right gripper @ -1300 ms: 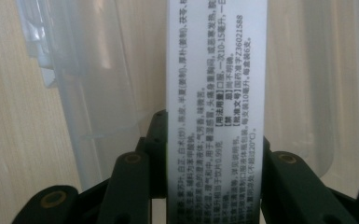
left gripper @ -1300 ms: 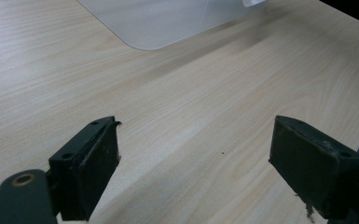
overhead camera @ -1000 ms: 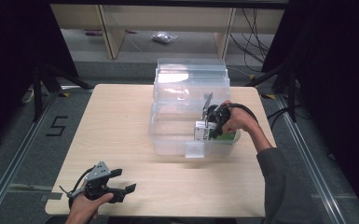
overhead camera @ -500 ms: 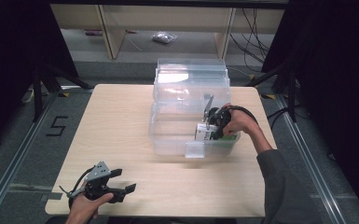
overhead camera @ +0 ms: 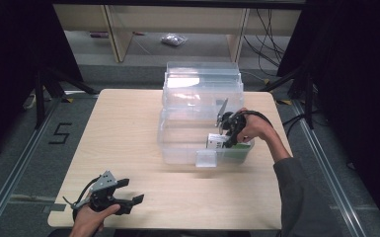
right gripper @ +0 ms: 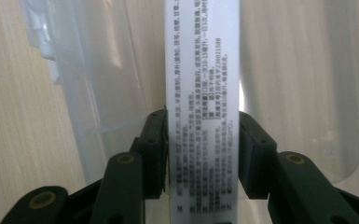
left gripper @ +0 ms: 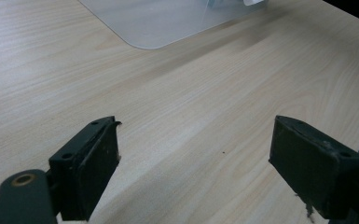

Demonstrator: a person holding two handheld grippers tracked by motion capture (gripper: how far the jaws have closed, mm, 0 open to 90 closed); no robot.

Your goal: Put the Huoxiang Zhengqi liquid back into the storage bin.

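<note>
As my right gripper (overhead camera: 225, 132) has just been easing its jaws apart around the white-and-green printed carton (right gripper: 202, 93), I judge the release under way; the carton sits inside the clear plastic storage bin (overhead camera: 177, 143), at its right end. My left gripper (overhead camera: 121, 197) idles wide open, empty.

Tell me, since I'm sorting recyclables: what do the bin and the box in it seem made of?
The bin looks like clear, glossy plastic: the table grain shows through its walls. The white box seems to be matte printed cardboard, judging by its flat faces and fine text, though coated card cannot be ruled out.
</note>
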